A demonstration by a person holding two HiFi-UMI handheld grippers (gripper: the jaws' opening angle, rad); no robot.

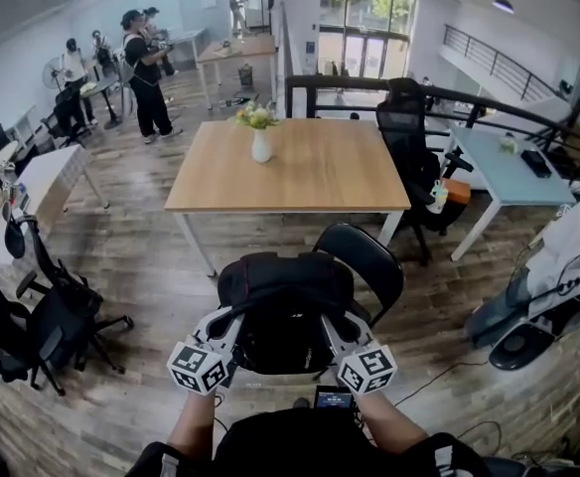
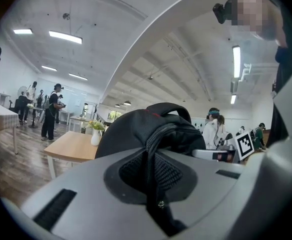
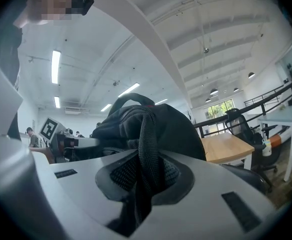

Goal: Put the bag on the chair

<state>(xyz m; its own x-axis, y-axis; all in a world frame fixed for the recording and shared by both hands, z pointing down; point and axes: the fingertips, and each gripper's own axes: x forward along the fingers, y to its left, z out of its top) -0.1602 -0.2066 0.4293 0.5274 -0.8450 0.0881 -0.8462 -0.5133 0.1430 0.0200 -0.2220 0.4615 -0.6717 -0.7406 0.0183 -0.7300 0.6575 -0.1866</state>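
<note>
A black backpack hangs between my two grippers, just in front of the black chair, whose rounded back shows to its right. The bag hides the seat, so contact with it cannot be told. My left gripper is shut on a zippered strap edge at the backpack's left side. My right gripper is shut on a woven strap at the backpack's right side. Both grippers point level, with their marker cubes toward me.
Beyond the chair stands a wooden table with a white vase of flowers. Black office chairs are at the left, another by the white desk at the right. People stand far back left. Cables lie on the floor at the right.
</note>
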